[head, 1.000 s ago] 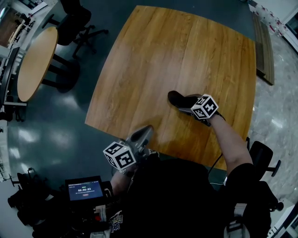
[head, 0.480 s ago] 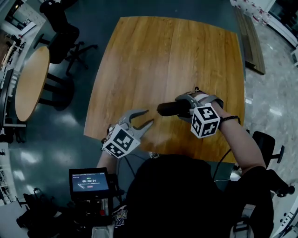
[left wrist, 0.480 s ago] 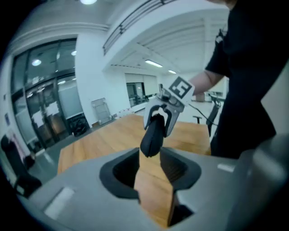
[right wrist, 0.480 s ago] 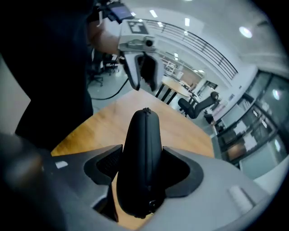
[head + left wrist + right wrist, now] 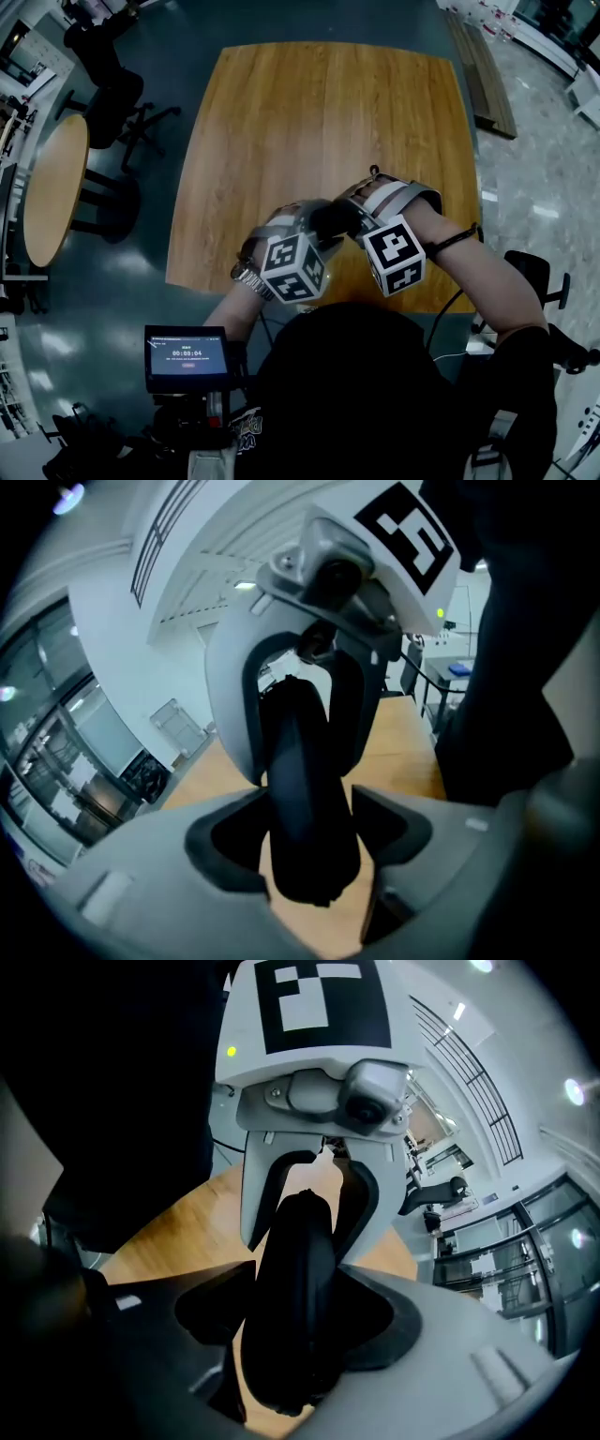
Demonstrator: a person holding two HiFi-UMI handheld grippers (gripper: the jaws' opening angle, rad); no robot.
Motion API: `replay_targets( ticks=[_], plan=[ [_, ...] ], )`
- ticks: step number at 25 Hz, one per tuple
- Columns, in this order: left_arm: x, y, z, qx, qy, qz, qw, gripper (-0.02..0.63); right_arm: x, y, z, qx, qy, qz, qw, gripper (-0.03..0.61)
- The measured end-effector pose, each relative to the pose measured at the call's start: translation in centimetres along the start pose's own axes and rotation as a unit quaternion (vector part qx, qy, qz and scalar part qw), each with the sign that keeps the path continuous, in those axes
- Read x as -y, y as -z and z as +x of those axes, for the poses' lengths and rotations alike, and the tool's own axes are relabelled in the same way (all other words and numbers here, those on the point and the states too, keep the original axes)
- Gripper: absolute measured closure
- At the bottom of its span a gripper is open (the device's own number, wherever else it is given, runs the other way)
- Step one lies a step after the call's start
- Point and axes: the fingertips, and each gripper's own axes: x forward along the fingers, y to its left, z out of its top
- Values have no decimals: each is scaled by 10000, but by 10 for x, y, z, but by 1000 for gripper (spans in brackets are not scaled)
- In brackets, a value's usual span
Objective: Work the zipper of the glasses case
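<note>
— Where is the black oblong glasses case? Lying flat?
— No. It's held up over the near part of the light-brown wooden counter, between the two tools and just ahead of the person.
— Which tool has it?
— The right hand-held gripper. Its own view shows the case running lengthwise away from the camera. Both jaws are clamped against its sides, and wood grain shows behind it.
— And the left hand-held gripper?
— It faces the right one nose to nose, so each tool shows in the other's view. Its jaws have just been opening and now stand wide. The other end of the case sits between them, but there's dark space on either side. So it's released, not gripping.
— Can you see the zipper?
— No. The case is a plain dark shape in every view, and I can't make out a pull or teeth.
— Anything else around?
— A round wooden table stands off to the left on the dark floor, well apart from the counter. A small lit screen sits low down at the person's left.
</note>
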Motion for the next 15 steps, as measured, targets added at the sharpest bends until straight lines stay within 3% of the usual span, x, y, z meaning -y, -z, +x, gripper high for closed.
replay_targets(
  ticks=[3,6,8,9,10,11,12,13,14,15],
  plan=[
    [0,-6,-7,327,-189,-136,9992,347,0,-6,-9,118,166,-226,9995,297],
    [-2,-12,-19,854,-392,-537,9941,350,12,-18,-33,693,576,-59,9959,258],
    [-9,-14,-30,1432,-351,-1406,9790,348,32,-20,-66,1257,1114,423,9849,204],
    [-13,-17,-39,1889,-183,-2076,9596,348,44,-17,-87,1536,1458,755,9744,219],
    [-18,-23,-51,2449,97,-2819,9276,348,54,-11,-108,1808,1798,1148,9601,226],
    [-23,-32,-67,3051,461,-3527,8834,348,61,-4,-124,2085,2073,1571,9428,244],
    [-27,-41,-85,3647,866,-4110,8310,348,63,3,-136,2376,2225,1980,9246,251],
    [-31,-49,-105,4229,1284,-4552,7729,348,61,5,-142,2697,2252,2355,9061,252],
    [-36,-55,-125,4796,1696,-4896,7082,348,57,3,-145,3059,2193,2713,8858,252],
    [-42,-56,-144,5311,2057,-5191,6372,348,55,-3,-147,3441,2105,3073,8619,243]
  ],
)
